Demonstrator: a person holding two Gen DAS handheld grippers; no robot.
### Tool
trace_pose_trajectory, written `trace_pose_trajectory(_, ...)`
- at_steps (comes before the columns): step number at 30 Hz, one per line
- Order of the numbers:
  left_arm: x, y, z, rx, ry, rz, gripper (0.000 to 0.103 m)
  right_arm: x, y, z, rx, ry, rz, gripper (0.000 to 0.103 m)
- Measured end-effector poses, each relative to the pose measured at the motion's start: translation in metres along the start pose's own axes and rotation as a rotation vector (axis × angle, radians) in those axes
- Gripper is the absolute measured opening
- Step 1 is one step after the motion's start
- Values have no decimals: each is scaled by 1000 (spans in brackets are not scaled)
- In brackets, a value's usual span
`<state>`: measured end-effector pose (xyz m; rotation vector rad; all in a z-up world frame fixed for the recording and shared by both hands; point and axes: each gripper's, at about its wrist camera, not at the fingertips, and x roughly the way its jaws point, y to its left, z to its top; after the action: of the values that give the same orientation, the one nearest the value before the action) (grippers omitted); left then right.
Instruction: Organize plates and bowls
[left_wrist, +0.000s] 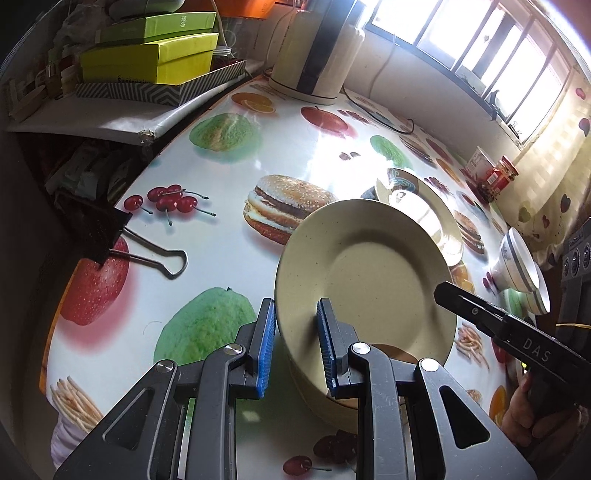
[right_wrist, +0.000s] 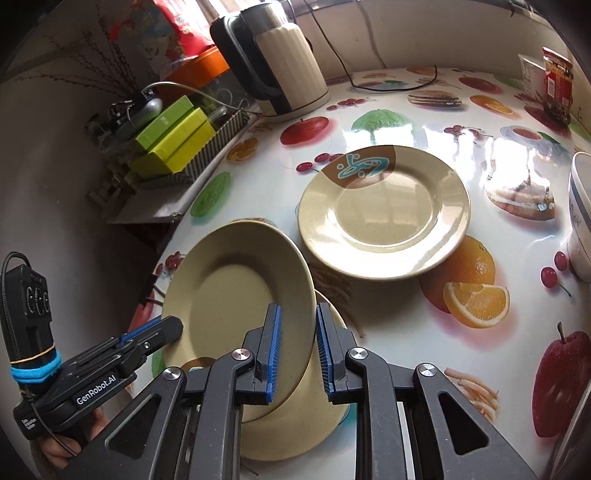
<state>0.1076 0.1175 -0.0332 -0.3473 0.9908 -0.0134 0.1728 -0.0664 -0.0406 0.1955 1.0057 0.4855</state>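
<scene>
A plain beige plate (left_wrist: 369, 266) (right_wrist: 232, 295) hangs tilted above the table, held from two sides. My left gripper (left_wrist: 295, 306) is shut on its near rim, the blue pads on either face. My right gripper (right_wrist: 298, 310) is shut on the opposite rim. Each gripper shows in the other's view: the right gripper (left_wrist: 441, 290) at the plate's right edge, the left gripper (right_wrist: 173, 326) at its left edge. A second beige plate (right_wrist: 295, 424) (left_wrist: 332, 402) lies flat underneath. A third plate (right_wrist: 384, 210) (left_wrist: 439, 218), with a brown and teal patch, rests further back.
Two white bowls with blue stripes (left_wrist: 517, 266) (right_wrist: 580, 221) sit nested at the right edge. A cream kettle (right_wrist: 280, 62) (left_wrist: 314, 48) and its cord stand at the back. Green boxes (left_wrist: 147, 55) fill a shelf on the left; a binder clip (left_wrist: 147, 251) grips the fruit-print tablecloth (left_wrist: 221, 166).
</scene>
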Motion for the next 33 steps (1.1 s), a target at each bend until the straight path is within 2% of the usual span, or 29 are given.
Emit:
trace_pose_trajectory(9,4,-7,-10,13,21,2,24,-5,-9,-17,11,4,-32,19)
trace_pose_trajectory(17,4,-8,-12,18,26,11,24,-6,-12,-20,12,3,-37,19)
trace_pose_trajectory(25,3,-11,-13,28,22,21,24,-7,-7,-26,-22,-8,-86,21)
trace_pose_trajectory(33,3,-9,-13,24,21,19,24,-7,-7,-26,-25,-10,-87,21)
